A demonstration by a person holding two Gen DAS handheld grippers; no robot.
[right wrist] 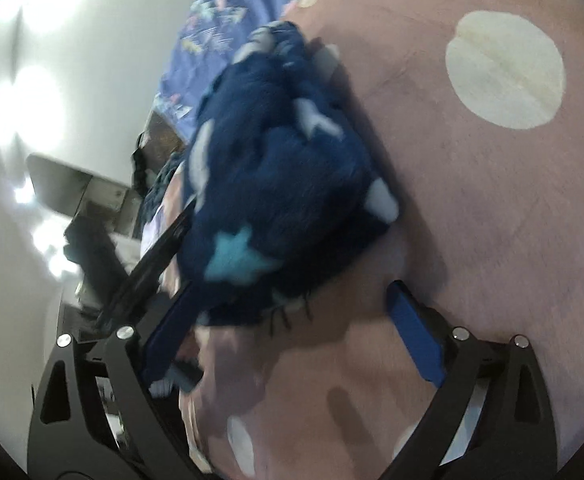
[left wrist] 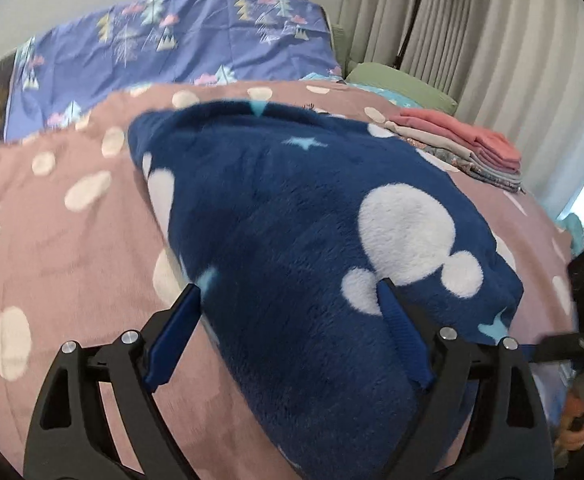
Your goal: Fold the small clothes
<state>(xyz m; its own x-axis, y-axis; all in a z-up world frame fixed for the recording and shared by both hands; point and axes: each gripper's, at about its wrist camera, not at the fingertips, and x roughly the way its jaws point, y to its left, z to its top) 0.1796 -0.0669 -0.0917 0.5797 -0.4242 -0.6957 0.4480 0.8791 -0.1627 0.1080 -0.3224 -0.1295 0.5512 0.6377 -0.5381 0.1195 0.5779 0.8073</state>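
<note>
The navy fleece garment (left wrist: pixel 292 216) lies folded on the pink blanket (left wrist: pixel 72 248), both the left gripper (left wrist: pixel 288 300) and the right gripper (right wrist: pixel 292 300) stand apart holding nothing, leaving transfer to the folded stack (left wrist: pixel 467 148)

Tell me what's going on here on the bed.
A person with a gripper in each hand is folding small clothes on a pink spotted blanket. A navy fleece garment lies folded in front of them. The left gripper is open over its near edge, and the right gripper is open too, at the garment's corner, pressing on nothing. A stack of folded clothes sits further back on the bed.
</note>
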